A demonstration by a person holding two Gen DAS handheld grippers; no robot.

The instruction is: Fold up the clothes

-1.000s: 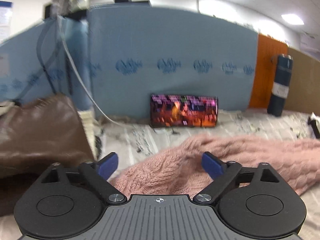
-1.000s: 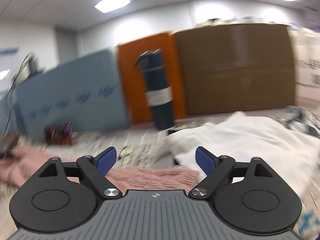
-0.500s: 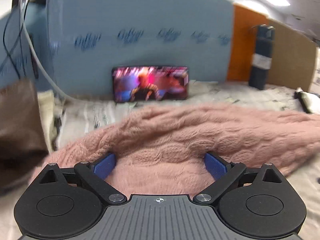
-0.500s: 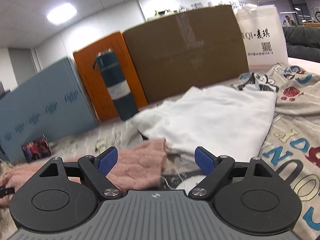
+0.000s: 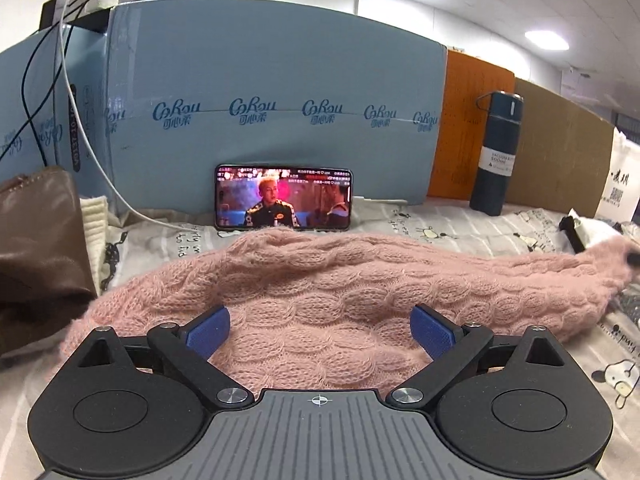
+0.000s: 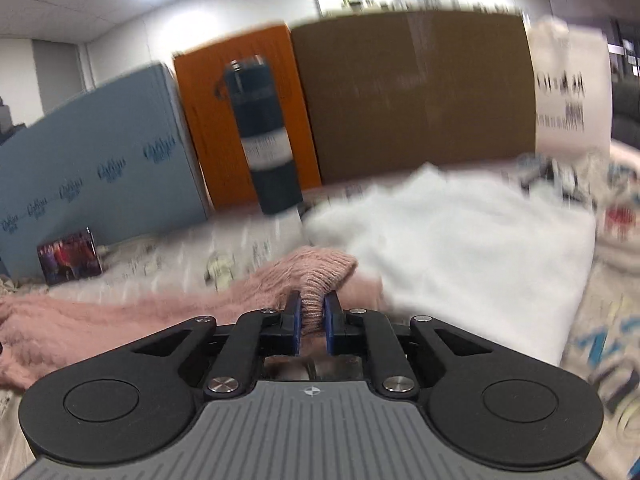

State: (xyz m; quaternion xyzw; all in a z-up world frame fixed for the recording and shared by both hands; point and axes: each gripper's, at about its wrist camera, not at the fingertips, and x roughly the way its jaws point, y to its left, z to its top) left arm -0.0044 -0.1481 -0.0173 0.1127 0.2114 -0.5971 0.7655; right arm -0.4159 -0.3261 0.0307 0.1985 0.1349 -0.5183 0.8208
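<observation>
- While the right gripper (image 6: 311, 318) is clamped on a ribbed cuff end of the pink cable-knit sweater (image 5: 340, 292), the left gripper (image 5: 320, 330) has its blue pads (image 5: 208, 330) wide apart, with the knit lying between and under them but not pinched.
- The sweater lies on the printed bedsheet (image 5: 460, 228) as a long band. Its long axis runs across the left wrist view, from the left gripper toward the far right, where the pink end meets a dark tool tip.
- I judge that the coming move turns on this axis: the right hand holds one end, and the left one is nearer to the thick middle part.
- The knit looks fluffy, thick and soft, bunched into a ridge and not flat, so it is not yet a neat fold.
- Behind it, a phone (image 5: 283, 198) leans on a blue carton (image 5: 272, 80), and a dark flask (image 5: 496, 152) stands to the right.
- Just beside the cuff lies a white garment (image 6: 460, 236).
</observation>
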